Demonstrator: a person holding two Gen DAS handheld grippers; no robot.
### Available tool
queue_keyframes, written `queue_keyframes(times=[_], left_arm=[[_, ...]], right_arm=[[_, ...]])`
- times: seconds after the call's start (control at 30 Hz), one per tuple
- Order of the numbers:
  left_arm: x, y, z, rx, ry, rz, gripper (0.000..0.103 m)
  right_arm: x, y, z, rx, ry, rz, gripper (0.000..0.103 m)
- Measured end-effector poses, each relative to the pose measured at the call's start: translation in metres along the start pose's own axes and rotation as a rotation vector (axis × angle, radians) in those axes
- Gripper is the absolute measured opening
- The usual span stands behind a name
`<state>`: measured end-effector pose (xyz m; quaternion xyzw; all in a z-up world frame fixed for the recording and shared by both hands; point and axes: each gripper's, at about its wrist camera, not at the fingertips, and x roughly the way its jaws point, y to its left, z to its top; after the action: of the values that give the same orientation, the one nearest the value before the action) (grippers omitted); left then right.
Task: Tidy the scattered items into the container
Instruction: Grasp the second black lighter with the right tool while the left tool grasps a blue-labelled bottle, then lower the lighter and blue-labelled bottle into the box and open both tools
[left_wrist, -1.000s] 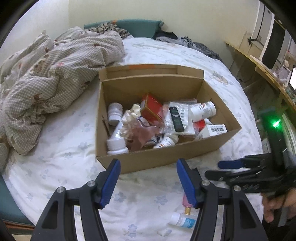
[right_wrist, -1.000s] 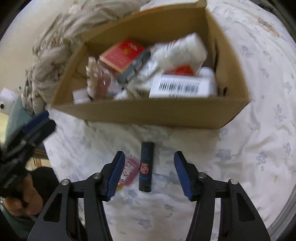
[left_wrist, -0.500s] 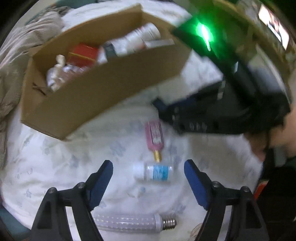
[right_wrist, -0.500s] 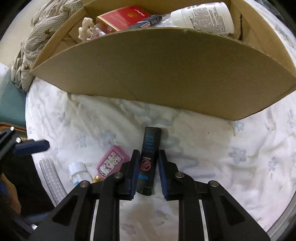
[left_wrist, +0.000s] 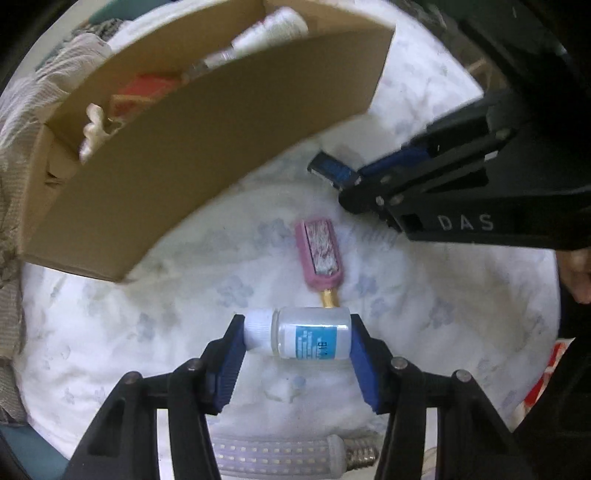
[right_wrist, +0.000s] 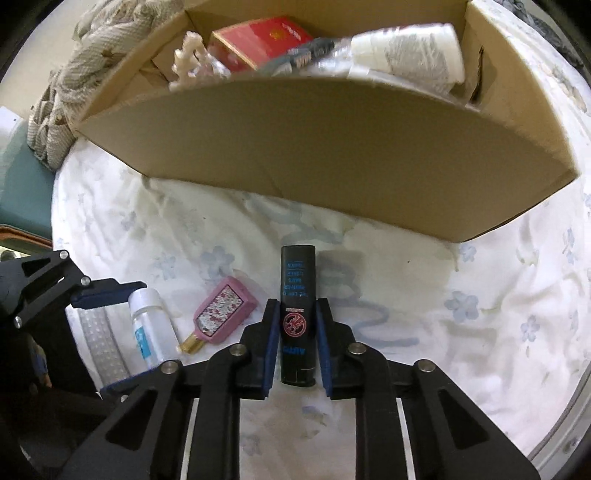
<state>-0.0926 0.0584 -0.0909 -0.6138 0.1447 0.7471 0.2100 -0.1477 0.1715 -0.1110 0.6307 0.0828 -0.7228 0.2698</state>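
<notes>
Your left gripper (left_wrist: 297, 341) clamps the white bottle (left_wrist: 299, 338), your right gripper (right_wrist: 297, 334) the black tube (right_wrist: 297, 314), on the floral bedsheet (right_wrist: 461, 314) near the cardboard box (right_wrist: 314, 147).

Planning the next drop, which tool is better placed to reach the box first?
Probably right: the right tool already clamps the black tube directly facing the cardboard box; the left tool grips its vial farther back.

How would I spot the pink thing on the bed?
Start at the cardboard box; on the flowered sheet in front of it lies the flat pink bottle. It sits between a black tube and a clear vial, the only one with a gold cap.
</notes>
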Motion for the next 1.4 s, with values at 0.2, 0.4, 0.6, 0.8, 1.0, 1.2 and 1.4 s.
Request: queue_keyframes(times=[0.2, 0.4, 0.6, 0.8, 1.0, 1.2, 1.4], left_arm=[[-0.068, 0.025, -0.002, -0.112, -0.274, -0.102, 0.054], [-0.122, 0.055, 0.003, -0.239, -0.532, -0.033, 0.054], [-0.126, 0.088, 0.018, -0.307, -0.551, 0.084, 0.054], [-0.104, 0.111, 0.048, -0.380, -0.535, 0.162, 0.054], [-0.083, 0.121, 0.064, -0.426, -0.512, 0.164, 0.054], [-0.075, 0.126, 0.066, -0.441, -0.483, 0.174, 0.074], [-0.080, 0.129, 0.062, -0.477, -0.480, 0.108, 0.075]], right_arm=[[-0.050, -0.002, 0.002, 0.029, -0.100, 0.089, 0.020], [-0.103, -0.007, 0.013, 0.046, -0.212, 0.148, 0.020], [-0.124, -0.016, 0.034, 0.100, -0.359, 0.180, 0.020], [-0.134, -0.029, 0.057, 0.168, -0.466, 0.154, 0.020], [-0.123, -0.035, 0.079, 0.201, -0.487, 0.135, 0.020], [-0.100, -0.038, 0.090, 0.244, -0.465, 0.144, 0.039], [-0.102, -0.034, 0.091, 0.231, -0.499, 0.156, 0.064]])
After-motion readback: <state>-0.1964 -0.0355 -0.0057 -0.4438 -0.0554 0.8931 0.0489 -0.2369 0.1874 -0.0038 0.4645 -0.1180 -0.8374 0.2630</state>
